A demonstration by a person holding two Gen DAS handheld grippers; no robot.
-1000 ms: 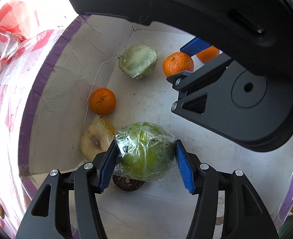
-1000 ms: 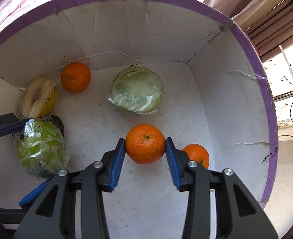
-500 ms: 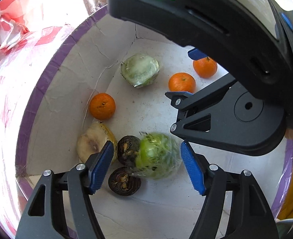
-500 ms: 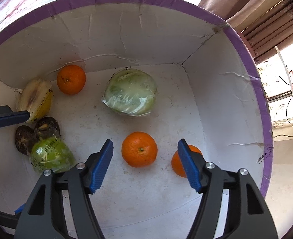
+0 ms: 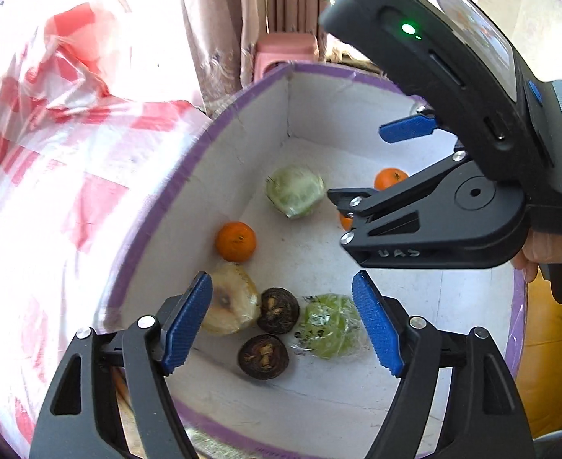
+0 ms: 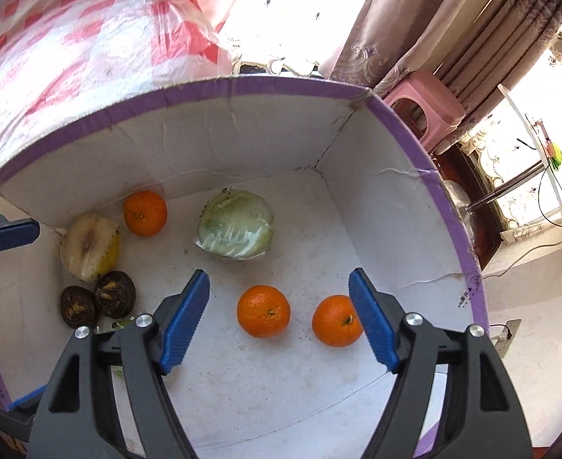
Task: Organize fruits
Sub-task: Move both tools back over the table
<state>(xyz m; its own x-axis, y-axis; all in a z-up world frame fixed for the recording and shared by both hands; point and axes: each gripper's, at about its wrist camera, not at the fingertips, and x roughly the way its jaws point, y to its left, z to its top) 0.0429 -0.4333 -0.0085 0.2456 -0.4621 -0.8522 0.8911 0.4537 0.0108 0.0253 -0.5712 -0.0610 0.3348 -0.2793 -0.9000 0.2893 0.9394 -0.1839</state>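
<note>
A white box with a purple rim [image 6: 281, 86] holds the fruit. My left gripper [image 5: 281, 287] hovers above it, jaws opening, nothing pressed between the pads. Below it lie a wrapped green fruit [image 5: 330, 331], two dark brown fruits [image 5: 279, 310], a pale yellow fruit [image 5: 229, 304] and an orange [image 5: 235, 241]. My right gripper [image 6: 279, 279] is also above the box with its jaws opening and nothing in them. Two oranges [image 6: 263, 310] [image 6: 336, 319] rest on the floor under it, and a wrapped pale green fruit [image 6: 237, 223] sits behind them.
A red-and-white checked plastic bag [image 6: 70, 38] lies against the box's far left side. A pink stool [image 6: 426, 107] and curtains stand beyond the box. The right gripper's body [image 5: 453, 199] hangs over the box's right half. Something yellow [image 5: 548, 344] sits outside the right wall.
The left gripper let go of the wrapped green fruit and the right let go of its orange. Both opened wider and rose, so the box and room beyond show more.
</note>
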